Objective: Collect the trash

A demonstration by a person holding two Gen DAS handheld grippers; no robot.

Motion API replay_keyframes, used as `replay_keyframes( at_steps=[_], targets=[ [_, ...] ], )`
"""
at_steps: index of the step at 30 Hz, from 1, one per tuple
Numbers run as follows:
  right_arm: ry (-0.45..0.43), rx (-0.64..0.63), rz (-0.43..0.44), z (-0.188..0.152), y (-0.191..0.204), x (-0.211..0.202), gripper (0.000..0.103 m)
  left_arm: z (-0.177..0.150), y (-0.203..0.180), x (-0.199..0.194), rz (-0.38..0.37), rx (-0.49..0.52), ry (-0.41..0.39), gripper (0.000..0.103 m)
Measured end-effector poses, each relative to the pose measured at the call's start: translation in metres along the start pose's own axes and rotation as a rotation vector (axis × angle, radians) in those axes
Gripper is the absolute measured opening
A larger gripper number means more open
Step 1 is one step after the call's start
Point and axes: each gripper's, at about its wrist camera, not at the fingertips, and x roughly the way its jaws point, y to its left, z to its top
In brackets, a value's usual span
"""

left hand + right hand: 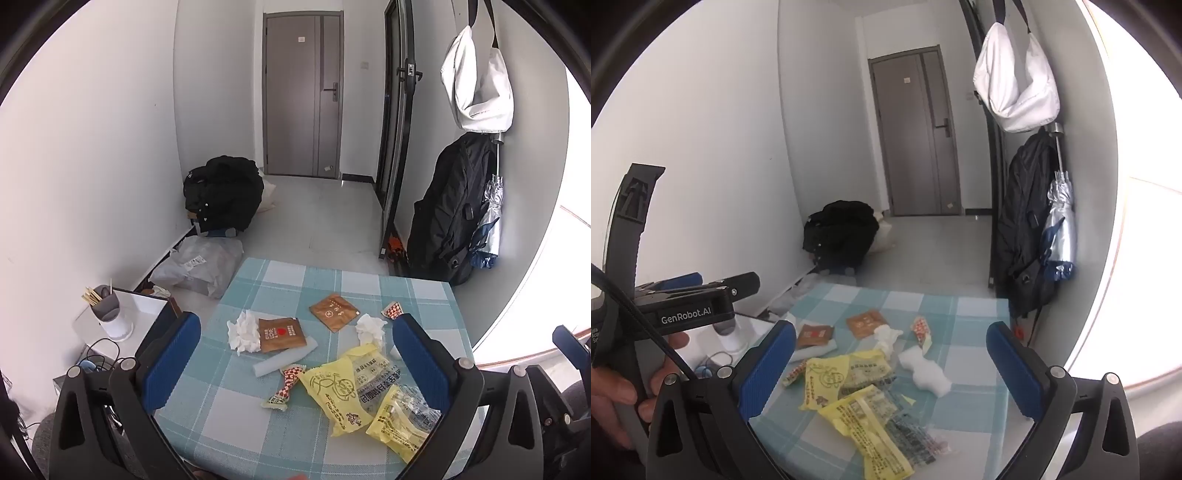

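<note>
thin yellow plastic is the hazard: the yellow wrappers [341, 397] overlap on the near right of the checked bench [280, 280], so a pinch could lift only one layer or drag the heap toward the edge, and the crumpled tissue [243, 332] could tear. both left tongs [295, 354] and right tongs [892, 363] hover spread wide, holding nothing. the white foam strip [284, 358] lies flat, its long axis running diagonally from near-left to far-right.
</note>
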Motion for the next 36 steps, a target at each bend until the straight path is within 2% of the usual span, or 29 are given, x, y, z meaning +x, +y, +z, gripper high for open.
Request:
replay_keyframes(
  at_steps=[3,11,36],
  targets=[
    [-0.003,-0.009,-0.005,0.0001,0.0007,-0.001,0.103,0.0019,-0.0022,0.0012,0.017,0.004,0.021,0.102],
    [0.004,-0.018,0.01,0.0019,0.003,0.0011,0.103,0.0001,0.0017,0.0087,-0.002,-0.006,0.038,0.102],
    [0.021,-0.013,0.015,0.0003,0.0009,0.0012,0.103,-0.0027,0.0042,0.0084,0.017,-0.023,0.027,0.102]
  ],
)
